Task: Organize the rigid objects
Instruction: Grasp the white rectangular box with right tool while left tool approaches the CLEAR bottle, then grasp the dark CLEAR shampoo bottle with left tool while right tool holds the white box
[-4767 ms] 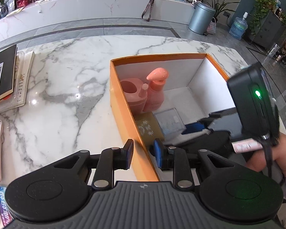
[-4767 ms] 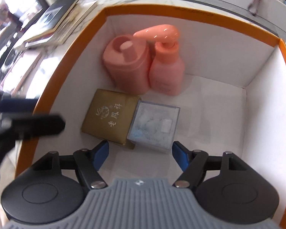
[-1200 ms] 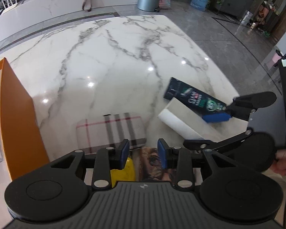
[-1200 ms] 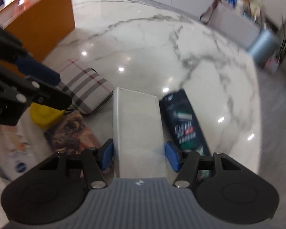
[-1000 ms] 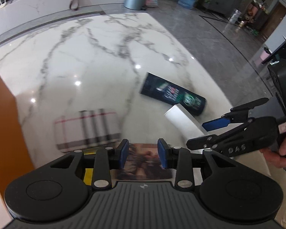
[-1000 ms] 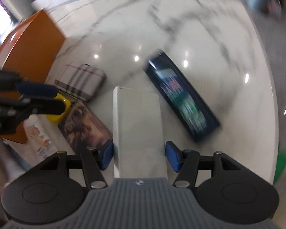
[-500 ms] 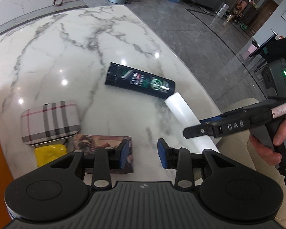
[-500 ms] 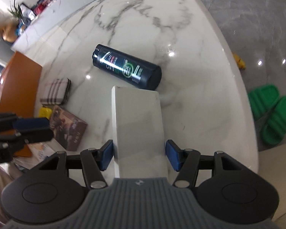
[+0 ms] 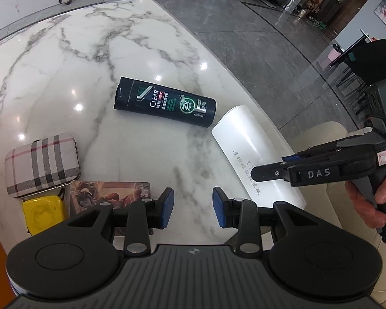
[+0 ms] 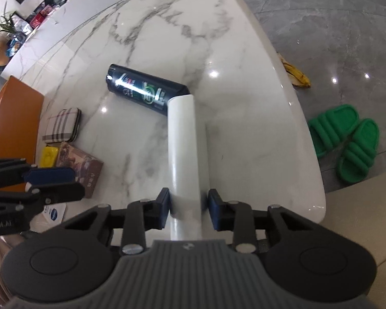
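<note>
Near the rounded table [image 10: 283,139] edge, the right gripper [image 10: 188,209] straddles a long white box [image 10: 184,144], its jaws closing; the left pad sits against the box, a thin gap seems to remain at the right pad. The box lies flat on the marble, its far end touching the dark CLEAR shampoo bottle [image 9: 164,103].

Left gripper [image 9: 192,207] hangs partly open over bare marble, nothing between its jaws. Just beside it: an illustrated card box [image 9: 110,193], a yellow case [image 9: 42,212] and a plaid case [image 9: 42,163]. The orange bin [image 10: 15,126] stands well apart at the far left.

Risks, as judged:
- Grip falls at the near end of a long box, so the far end may sag or swing on lifting and twist out of the pads.
- Smooth glossy sides look slippery; a light squeeze could let it slide.
- The far end may nudge the bottle, which could roll.
- The table edge is near; a dropped box could fall to the floor.
</note>
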Demonstrator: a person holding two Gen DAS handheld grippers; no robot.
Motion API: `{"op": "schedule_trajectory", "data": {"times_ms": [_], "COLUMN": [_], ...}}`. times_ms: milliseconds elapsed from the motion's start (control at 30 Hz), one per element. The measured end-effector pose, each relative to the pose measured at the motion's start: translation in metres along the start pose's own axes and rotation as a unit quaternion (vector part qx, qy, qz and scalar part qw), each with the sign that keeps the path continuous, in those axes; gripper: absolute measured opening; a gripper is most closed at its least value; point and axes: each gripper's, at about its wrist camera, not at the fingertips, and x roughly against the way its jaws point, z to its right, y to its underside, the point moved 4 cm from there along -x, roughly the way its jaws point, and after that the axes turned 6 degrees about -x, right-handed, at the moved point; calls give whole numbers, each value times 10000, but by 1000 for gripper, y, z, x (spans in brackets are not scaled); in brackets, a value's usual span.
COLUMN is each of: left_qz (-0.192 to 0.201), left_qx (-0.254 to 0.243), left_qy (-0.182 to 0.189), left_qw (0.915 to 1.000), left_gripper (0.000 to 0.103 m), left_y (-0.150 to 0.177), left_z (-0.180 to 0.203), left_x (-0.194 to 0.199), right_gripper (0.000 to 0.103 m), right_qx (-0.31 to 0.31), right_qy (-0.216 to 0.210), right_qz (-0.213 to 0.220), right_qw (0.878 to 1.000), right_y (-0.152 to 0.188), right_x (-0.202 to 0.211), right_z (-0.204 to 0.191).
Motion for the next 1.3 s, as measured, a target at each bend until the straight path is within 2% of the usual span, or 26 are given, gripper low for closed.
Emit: {"op": "schedule_trajectory", "data": {"times_ms": [133,233,367,433,467,600,667,733,867,967,1000,1167,1200,1300], "left_qz": [-32,-23,30,20,19,-3,-20,14,-153,-245,-222,-387,-403,-674], "left_qx": [-65,-200,-1002,-1592,-1857,-2786,-3235,-3717,-4646,-5054,-5145,-5269,-5222,-4751], "left_qy": [-87,-63,-133,-309,-386,-624,-789,-929,-1047,-1093,-1073,-930,-858,-668], "left_qw": [9999,9998,9949,9868,9818,9584,9429,9237,8791,8556,8505,8439,8475,8748], "left_gripper": [40,40,40,40,40,41,45,49,60,66,66,68,68,63], "left_y": [0,-3,-14,-22,-24,-38,-45,-51,-59,-63,-65,-79,-82,-96], "left_z": [-2,-3,2,6,8,11,12,14,17,17,16,12,10,5], "left_x": [-1,-2,-6,-12,-15,-32,-41,-48,-72,-91,-94,-111,-112,-116], "right_gripper": [35,29,29,31,35,41,34,29,29,29,29,29,29,29], "right_qx": [-5,144,34,-56,-31,210,269,356,588,357,304,130,110,73], "right_qy": [7,7,-166,-144,-51,138,79,45,419,346,320,215,199,105], "right_qz": [38,84,-36,-52,-23,74,88,36,277,301,289,267,261,293], "right_qw": [10000,9999,9999,9999,10000,9997,9996,9993,9970,9983,9986,9993,9994,9995], "right_y": [-2,-3,-10,-13,-15,-21,-22,-21,-30,-46,-50,-61,-63,-70], "right_x": [3,4,4,5,5,-2,-7,-11,-8,-9,-11,-19,-22,-24], "right_z": [5,4,14,20,21,17,12,5,0,7,7,8,9,8]}}
